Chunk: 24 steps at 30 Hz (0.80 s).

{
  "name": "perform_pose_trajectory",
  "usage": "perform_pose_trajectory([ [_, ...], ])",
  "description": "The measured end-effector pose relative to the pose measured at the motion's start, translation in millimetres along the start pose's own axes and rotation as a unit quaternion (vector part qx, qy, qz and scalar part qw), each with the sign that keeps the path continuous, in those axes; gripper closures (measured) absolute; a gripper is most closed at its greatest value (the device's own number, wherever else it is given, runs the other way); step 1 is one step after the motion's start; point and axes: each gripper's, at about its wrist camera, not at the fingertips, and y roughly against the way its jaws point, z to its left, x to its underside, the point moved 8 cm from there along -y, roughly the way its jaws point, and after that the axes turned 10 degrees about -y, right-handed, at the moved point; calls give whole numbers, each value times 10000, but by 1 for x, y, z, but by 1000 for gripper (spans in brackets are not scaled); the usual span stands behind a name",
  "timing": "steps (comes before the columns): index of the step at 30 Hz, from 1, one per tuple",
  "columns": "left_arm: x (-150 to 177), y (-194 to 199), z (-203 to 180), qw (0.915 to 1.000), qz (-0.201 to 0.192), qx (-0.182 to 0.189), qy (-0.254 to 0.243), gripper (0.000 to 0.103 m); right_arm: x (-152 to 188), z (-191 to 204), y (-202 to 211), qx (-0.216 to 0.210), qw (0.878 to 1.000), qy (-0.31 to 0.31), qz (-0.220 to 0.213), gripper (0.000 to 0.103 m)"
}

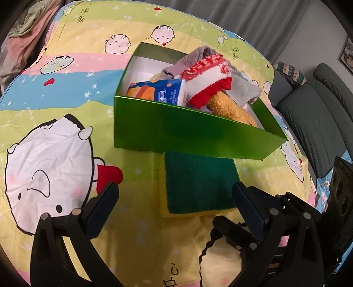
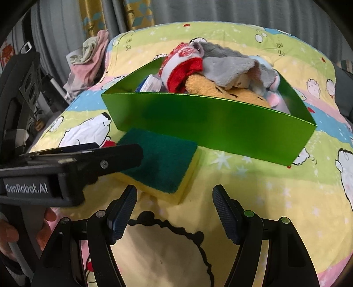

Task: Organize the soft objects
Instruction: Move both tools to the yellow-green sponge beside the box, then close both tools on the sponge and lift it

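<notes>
Bed (image 1: pixel 66 92) w/ cartoon-print sheet carries all items. Green box (image 1: pixel 176 132), open top, sits mid-bed, well in from the edges.

Box contents, heaped above the rim:
- tissue pack (image 1: pixel 158 90), blue/orange, at the box's end nearer the left gripper;
- red-and-white sock (image 1: pixel 207 79) on top of the pile;
- grey cloth (image 2: pixel 227 64) draped over the far side;
- yellow towel (image 1: pixel 231 108) leaning along the near wall;
- small pale blue/pink item under the grey cloth, right wrist view; too blurred to identify.

Sponge (image 1: pixel 198 183), green scouring face up, yellow foam beneath, lies flat on the sheet outside the box, touching or just beside the near wall; contact can't be confirmed.

Left gripper (image 1: pixel 175 196): fingers spread wide, nothing between them, one on each side of the sponge's near edge. Right wrist view shows one left finger (image 2: pixel 119 156) over the sponge's left corner; whether it touches can't be told.

Right gripper (image 2: pixel 174 212): fingers spread, empty, above the sheet just short of the sponge's near corner.

Off the far corner of the bed: pile of pink and pale green clothes (image 2: pixel 88 57). Grey curtains (image 1: pixel 242 15) behind; grey sofa (image 1: pixel 320 106) beside the bed's right edge.
</notes>
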Motion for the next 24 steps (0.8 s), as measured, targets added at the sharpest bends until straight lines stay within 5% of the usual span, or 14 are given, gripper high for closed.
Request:
perform_pose_trajectory([
  [24, 7, -19, -16, 9990, 221, 289, -257, 2, -9, 19, -15, -227, 9992, 317, 39, 31],
])
